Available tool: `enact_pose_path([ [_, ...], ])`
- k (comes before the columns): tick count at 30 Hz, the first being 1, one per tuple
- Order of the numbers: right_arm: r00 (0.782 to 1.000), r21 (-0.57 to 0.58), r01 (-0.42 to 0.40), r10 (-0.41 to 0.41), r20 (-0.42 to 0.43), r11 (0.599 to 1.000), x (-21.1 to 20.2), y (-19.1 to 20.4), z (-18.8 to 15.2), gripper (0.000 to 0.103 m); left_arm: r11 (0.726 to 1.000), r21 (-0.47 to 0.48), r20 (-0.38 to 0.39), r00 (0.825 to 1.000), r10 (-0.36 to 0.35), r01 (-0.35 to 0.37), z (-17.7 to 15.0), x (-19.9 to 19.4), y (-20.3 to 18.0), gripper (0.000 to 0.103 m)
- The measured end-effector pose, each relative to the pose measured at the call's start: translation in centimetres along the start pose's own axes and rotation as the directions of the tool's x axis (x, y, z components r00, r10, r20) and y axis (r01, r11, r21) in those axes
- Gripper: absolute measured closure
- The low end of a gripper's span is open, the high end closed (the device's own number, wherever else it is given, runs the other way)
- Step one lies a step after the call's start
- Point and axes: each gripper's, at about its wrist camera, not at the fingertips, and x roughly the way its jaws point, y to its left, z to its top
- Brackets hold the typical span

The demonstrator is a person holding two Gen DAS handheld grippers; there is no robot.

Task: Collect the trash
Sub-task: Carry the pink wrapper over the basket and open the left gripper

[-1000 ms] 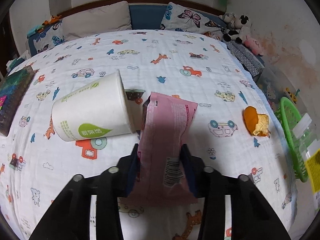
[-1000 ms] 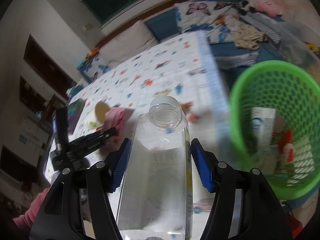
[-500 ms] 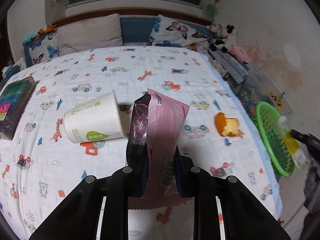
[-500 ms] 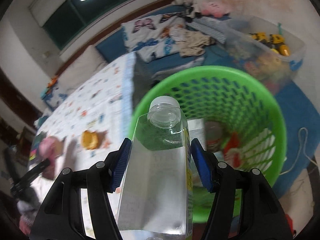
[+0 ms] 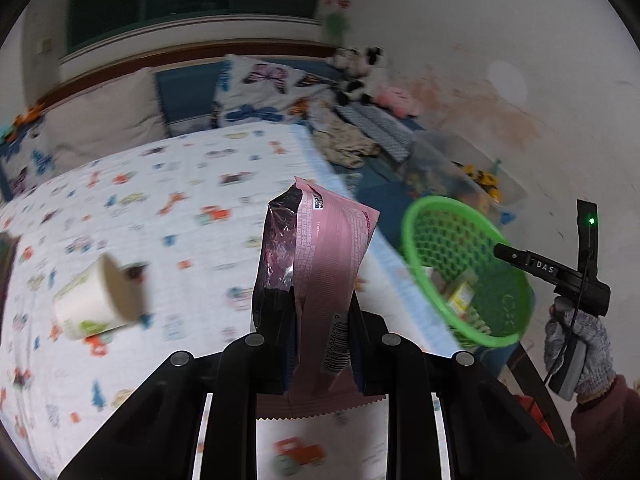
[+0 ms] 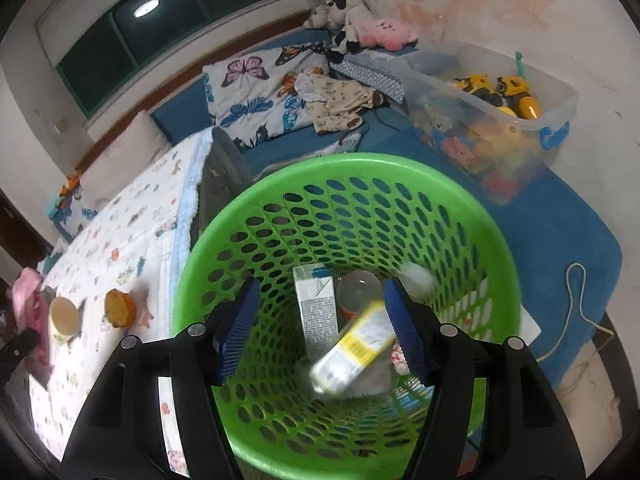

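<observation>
My left gripper is shut on a pink snack wrapper and holds it upright above the bed, left of the green mesh basket. A paper cup lies on its side on the bed. My right gripper is open and empty above the green basket. A clear plastic bottle with a yellow label lies blurred inside the basket, beside a white carton. The cup, an orange piece of food and the pink wrapper show at the left on the bed.
The bed has a white cartoon-print sheet, with pillows and plush toys at its head. A clear bin of toys stands on a blue mat behind the basket. A white cord lies on the floor.
My right gripper opened above the basket and the bottle dropped in. My left gripper lifted the pink wrapper off the bed and swung right toward the basket.
</observation>
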Motion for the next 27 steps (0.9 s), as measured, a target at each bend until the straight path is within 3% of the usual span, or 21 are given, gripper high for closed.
enact_pose_path([
  [9,0.998,-0.022,0.011,-0.010,0.066,1.000,-5.0,-1.1,-2.4,0.034,0.989,0.087,-0.088,0.990,-0.108,0.116,1.2,4.5,-7.2,0.081],
  [19,0.996,0.009,-0.013,0.012,0.093,1.000,-7.8,-2.2,-5.1,0.031,0.975,0.135,-0.155,0.976,-0.155,0.177,1.8,8.5,-12.8,0.080],
  [22,0.996,0.023,-0.025,0.022,0.091,0.999,-8.1,-2.4,-5.8,0.031,0.973,0.125,-0.165,0.972,-0.170,0.191,2.0,9.4,-13.6,0.076],
  [27,0.996,0.028,-0.018,0.015,0.087,0.999,-8.3,-2.4,-6.7,0.031,0.970,0.138,-0.158,0.971,-0.178,0.200,1.5,10.0,-15.1,0.047],
])
